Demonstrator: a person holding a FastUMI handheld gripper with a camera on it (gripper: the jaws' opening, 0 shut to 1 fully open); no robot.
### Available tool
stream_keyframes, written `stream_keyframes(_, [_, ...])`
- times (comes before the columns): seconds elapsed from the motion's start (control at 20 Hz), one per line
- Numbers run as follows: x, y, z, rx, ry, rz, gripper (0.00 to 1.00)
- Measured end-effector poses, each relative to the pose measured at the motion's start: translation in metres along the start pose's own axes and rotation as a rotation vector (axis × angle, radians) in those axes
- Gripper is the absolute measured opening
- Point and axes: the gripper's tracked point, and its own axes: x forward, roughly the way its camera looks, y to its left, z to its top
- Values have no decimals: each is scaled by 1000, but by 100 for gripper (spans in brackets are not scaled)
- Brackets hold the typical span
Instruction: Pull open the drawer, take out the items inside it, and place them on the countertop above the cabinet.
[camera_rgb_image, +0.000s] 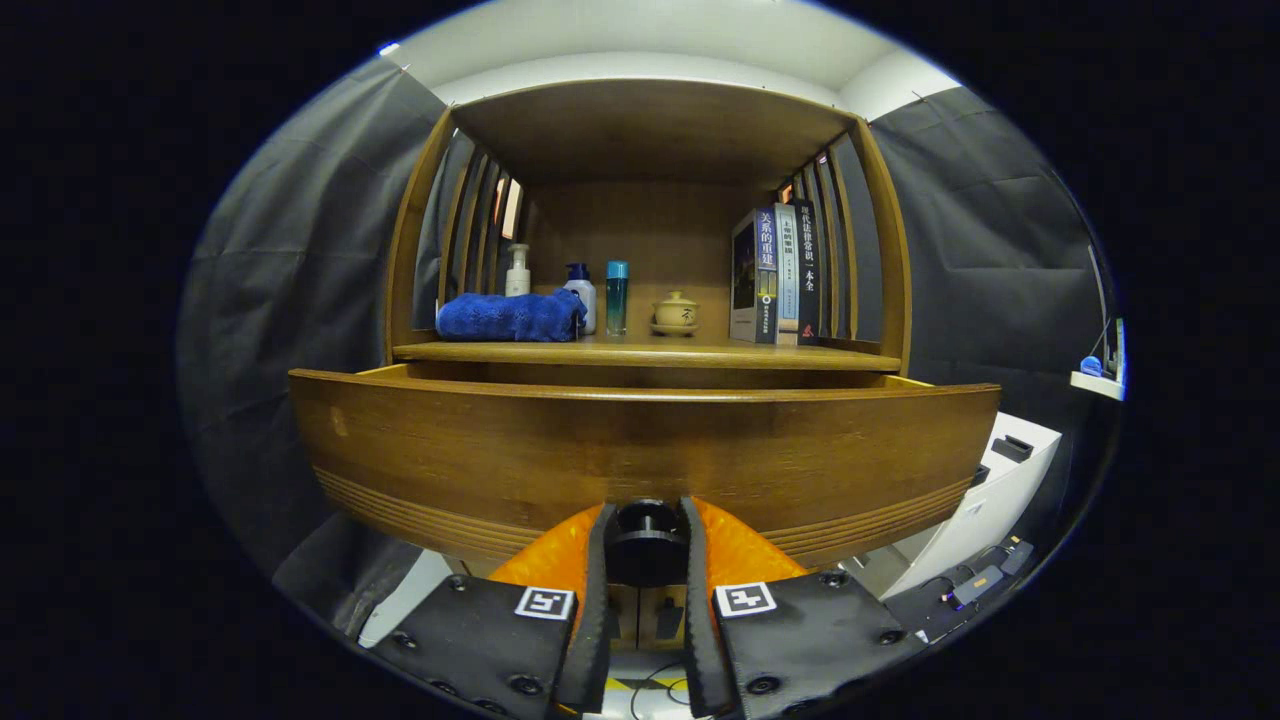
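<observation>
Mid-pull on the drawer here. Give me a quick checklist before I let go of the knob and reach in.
1. Gripper shut on the knob: ok, both fingers press its sides.
2. Drawer pulled out from the cabinet: ok, its front stands forward of the countertop.
3. Items inside the drawer: cannot tell, the front panel hides the interior.
4. Free spot on the countertop: ok, bare wood between the ceramic jar and the books.
5. Blue towel clear of the drawer opening: ok, it lies on the countertop.
</observation>
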Motion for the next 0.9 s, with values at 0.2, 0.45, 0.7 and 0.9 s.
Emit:
stream_keyframes(0.2, [-20,1,-2,10,-4,17,38])
stream_keyframes(0.45, [-44,-1,-8,38,32,19,38])
stream_keyframes(0.7, [-61,-1,-17,32,56,22,38])
stream_keyframes(0.9, [-63,-1,-17,29,54,21,38])
